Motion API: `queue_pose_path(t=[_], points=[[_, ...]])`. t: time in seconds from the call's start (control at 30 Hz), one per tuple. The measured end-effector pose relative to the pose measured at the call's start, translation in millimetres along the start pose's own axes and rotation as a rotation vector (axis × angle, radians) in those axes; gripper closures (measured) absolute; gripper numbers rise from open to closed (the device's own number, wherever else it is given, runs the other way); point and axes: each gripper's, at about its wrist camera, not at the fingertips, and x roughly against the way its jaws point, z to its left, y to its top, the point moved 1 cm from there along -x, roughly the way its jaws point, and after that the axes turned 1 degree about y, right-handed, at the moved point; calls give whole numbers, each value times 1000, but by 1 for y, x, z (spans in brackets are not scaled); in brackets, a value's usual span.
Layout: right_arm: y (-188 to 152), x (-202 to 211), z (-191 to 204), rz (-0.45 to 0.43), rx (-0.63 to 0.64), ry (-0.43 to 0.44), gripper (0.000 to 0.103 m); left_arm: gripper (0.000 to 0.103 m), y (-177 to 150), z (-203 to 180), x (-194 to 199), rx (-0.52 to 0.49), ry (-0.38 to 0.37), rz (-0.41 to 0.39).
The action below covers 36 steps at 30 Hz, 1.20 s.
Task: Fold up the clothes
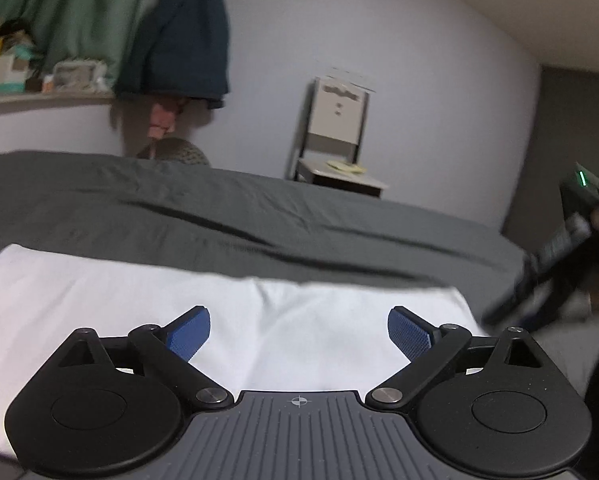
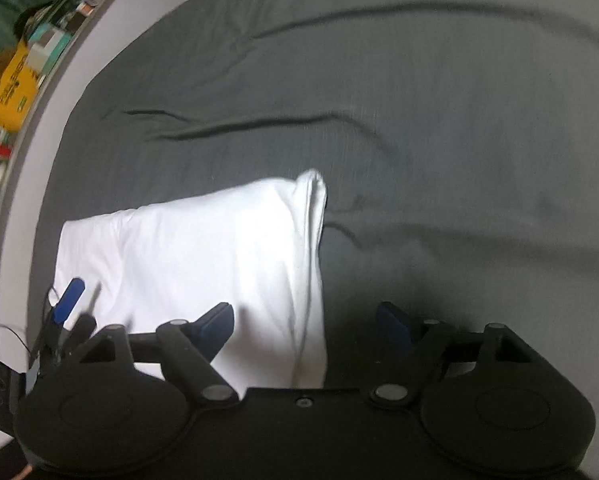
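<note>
On the dark grey bedsheet (image 2: 419, 80) lies the white cotton garment (image 2: 203, 248), already folded into a flat oblong near the bed's near edge. I have my left gripper (image 1: 298, 334) spread wide above it, nothing between its blue pads (image 1: 191, 332). My right gripper (image 2: 305, 326) is likewise wide and empty over the garment's right edge. I judge this fold finished; perhaps one more halving or tidying remains.

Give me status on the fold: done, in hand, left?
Done: white garment lies folded into a compact rectangle on the grey bedsheet. In hand: nothing; left gripper and right gripper are both open above it. Left: possibly another fold, no other loose clothes visible on the bed.
</note>
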Motion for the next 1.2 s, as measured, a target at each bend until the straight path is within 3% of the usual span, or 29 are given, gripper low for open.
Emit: queue_pose_path(t=[0.17,0.3,0.37,0.4,0.43,0.5,0.63,0.73,0.93,1.03,1.2], points=[[-1,-8,5,-11,22,3,22,7,18,-6,-30,71,-15,-33],[0,-5,-14,-23,-23,51,22,11,20,-4,-58,126,19,6],[1,-3,-21,-38,-50,75,22,37,16,-3,-69,151,33,28],[2,-2,-23,-43,-57,83,22,64,14,-2,-71,170,47,36],[2,-3,-23,-43,-54,83,22,81,12,-1,-73,190,60,43],[2,-3,-22,-42,-46,84,19,97,8,2,-71,238,82,21],[3,-5,-21,-42,-30,85,13,103,3,6,-65,272,181,-15],[3,-6,-20,-41,-20,87,12,103,0,9,-67,251,255,5],[4,-3,-22,-39,-26,96,9,103,-7,12,-81,195,266,104],[4,-4,-23,-41,-30,100,9,103,-7,13,-72,221,251,119],[3,-4,-22,-42,-34,101,8,103,-21,5,-43,162,257,147]])
